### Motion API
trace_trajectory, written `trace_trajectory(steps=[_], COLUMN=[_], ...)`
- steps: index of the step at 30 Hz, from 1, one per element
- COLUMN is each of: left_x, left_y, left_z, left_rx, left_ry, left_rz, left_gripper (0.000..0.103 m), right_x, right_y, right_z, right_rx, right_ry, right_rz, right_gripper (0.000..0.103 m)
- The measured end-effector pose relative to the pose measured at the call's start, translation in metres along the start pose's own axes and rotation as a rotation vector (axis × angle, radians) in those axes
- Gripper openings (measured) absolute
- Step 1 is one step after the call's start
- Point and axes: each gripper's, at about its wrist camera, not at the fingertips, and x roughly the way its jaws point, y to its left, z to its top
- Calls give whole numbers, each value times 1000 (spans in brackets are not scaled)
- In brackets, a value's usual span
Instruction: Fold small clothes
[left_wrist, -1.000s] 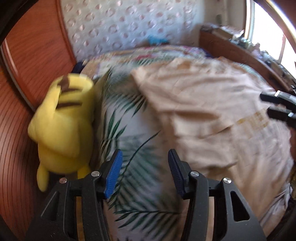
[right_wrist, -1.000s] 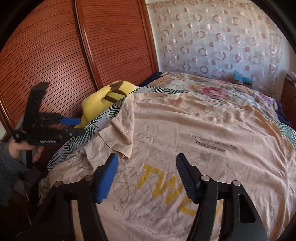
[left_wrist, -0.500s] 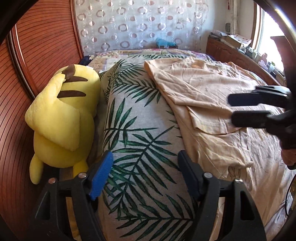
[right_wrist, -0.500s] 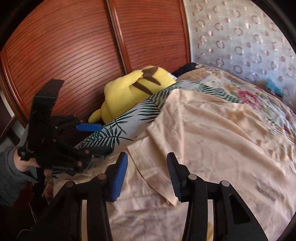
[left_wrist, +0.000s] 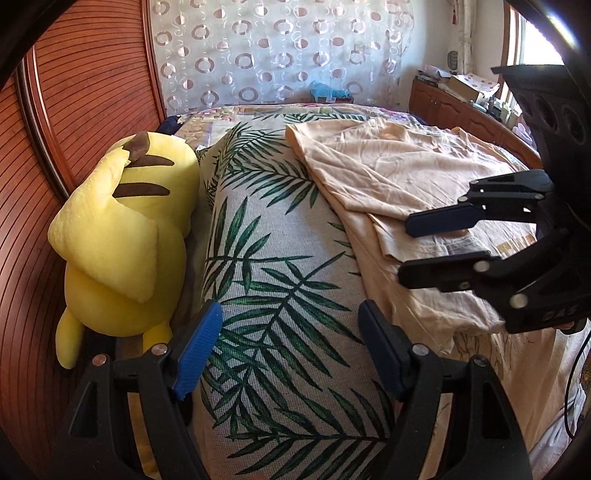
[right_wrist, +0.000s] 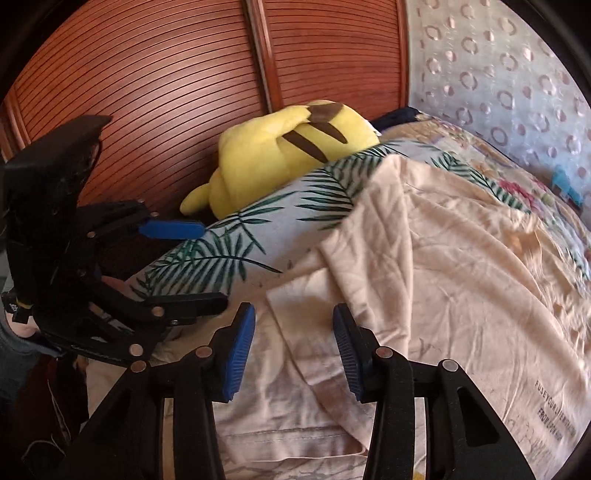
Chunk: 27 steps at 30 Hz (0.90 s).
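Note:
A beige T-shirt (left_wrist: 388, 173) (right_wrist: 461, 277) lies spread on the bed, and its near sleeve (right_wrist: 306, 332) is folded in over the body. My right gripper (right_wrist: 292, 314) (left_wrist: 404, 249) hovers just over that sleeve fold. Its jaws stand partly apart and the pads do not press on the cloth. My left gripper (left_wrist: 290, 314) (right_wrist: 214, 264) is open wide above the leaf-print cover (left_wrist: 277, 258), left of the shirt's edge, with nothing between its fingers.
A yellow plush toy (left_wrist: 122, 236) (right_wrist: 288, 147) lies between the bed and the slatted wooden doors (right_wrist: 166, 74). A patterned curtain (left_wrist: 277, 55) hangs at the far end. A wooden cabinet (left_wrist: 461, 110) with clutter runs along the right side.
My right gripper has swung left across the shirt to its sleeve and its jaws have narrowed. The left gripper's jaws have widened; it has stayed over the leaf-print cover.

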Motion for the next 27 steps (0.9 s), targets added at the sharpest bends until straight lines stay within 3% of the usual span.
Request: trace_trajectory(steps=[5,10,18,20,27], left_x=[0,0,0,0,1], left_y=[-1,-1,-1,-1,-2], left_z=[-1,-1,-1,-1,0], left_rx=[0,-1,-1,-1,-2], left_ry=[-2,-2,-3,-3,-4], left_rz=[0,1,1,3,4], left_gripper=[77,77,78,78,79], right_x=[4,8,-48,-59,-50], right_y=[-2,-5,-55,-71,-84], right_z=[7,9,-2,-10,-27], right_rx=[8,17,233,293,310], right_ry=[12,6,-140,-140,-108], right_rz=[-35,-80,-186,-191,-237], right_gripper=[31,7,6,6,9])
